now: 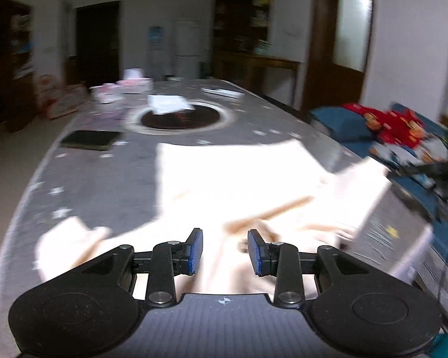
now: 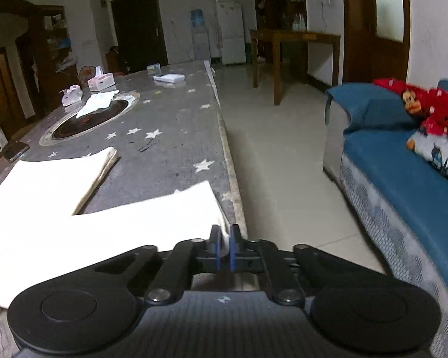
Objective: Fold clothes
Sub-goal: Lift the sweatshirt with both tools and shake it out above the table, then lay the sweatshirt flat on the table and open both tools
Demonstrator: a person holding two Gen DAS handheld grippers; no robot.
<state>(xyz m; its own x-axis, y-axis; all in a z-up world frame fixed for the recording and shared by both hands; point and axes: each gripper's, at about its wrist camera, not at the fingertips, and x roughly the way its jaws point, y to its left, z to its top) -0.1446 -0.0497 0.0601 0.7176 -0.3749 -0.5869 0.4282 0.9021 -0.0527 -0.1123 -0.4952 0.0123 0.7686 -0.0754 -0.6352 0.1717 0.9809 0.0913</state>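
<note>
No legible text or labels.

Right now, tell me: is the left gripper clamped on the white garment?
No, the left gripper stands open above the white garment, its blue pads apart with nothing pinched.

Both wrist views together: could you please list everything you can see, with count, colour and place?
garment: one, cream, near end of table
table: one, grey with white stars
round inset: one, dark, mid-table, white cloth on it
tissue boxes: two, pinkish-white, far left
dark book: one, left edge
bed: one, blue, right of table
red clothing: on bed
fridge: one, white, far wall
left tongs: open above garment
right tongs: shut on garment edge
</note>
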